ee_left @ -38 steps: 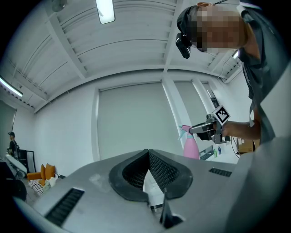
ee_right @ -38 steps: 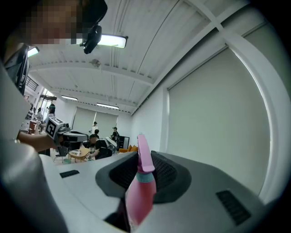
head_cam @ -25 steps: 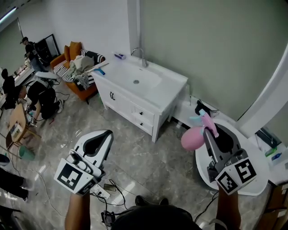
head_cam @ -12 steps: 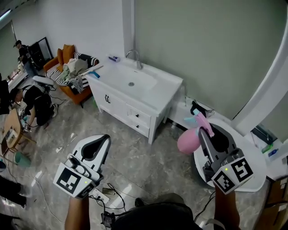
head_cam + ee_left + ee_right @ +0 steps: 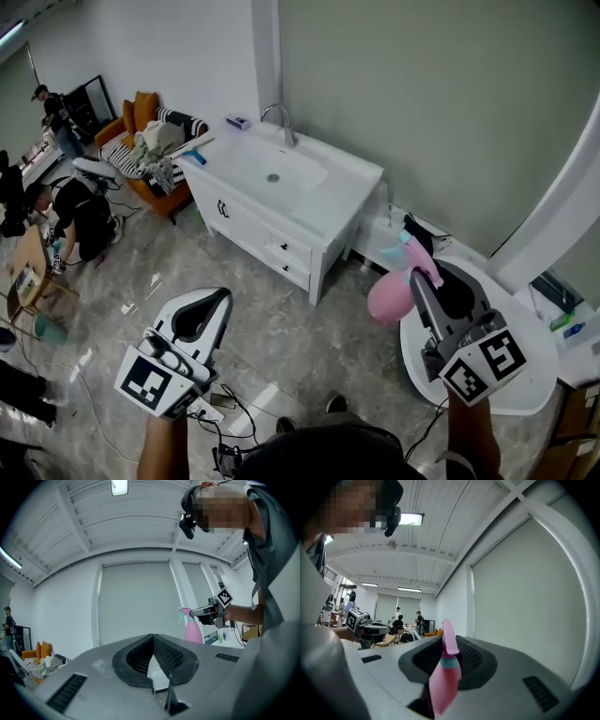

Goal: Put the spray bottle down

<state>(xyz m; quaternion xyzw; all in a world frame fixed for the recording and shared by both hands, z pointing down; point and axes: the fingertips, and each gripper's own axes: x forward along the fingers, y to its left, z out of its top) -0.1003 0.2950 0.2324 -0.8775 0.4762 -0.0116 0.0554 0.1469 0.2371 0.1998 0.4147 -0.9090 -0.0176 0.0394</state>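
The pink spray bottle (image 5: 396, 292) is in the air and stands upright. The right claw (image 5: 419, 279) pinches it near its neck, just under the teal collar. In the right gripper view the 2 pads (image 5: 471, 660) press on the bottle from both sides, and its pink trigger head rises above them. In the head view the bottle body shows at the left rim of a round white surface (image 5: 530, 328), partly over the grey marble floor (image 5: 309, 337). We see it resting on neither of them.

The left claw (image 5: 218, 298) is held apart from the bottle, at the other side of the person. Its pads (image 5: 161, 651) are pressed together at the tips, and we see nothing between them. In the left gripper view the bottle and the right claw show further back, at the right.

Beyond the hands, a white sink cabinet (image 5: 281, 202) with a faucet (image 5: 279, 117) stands against the wall. Further left is an orange sofa (image 5: 141, 117) with clothes on it, and some people are near it.
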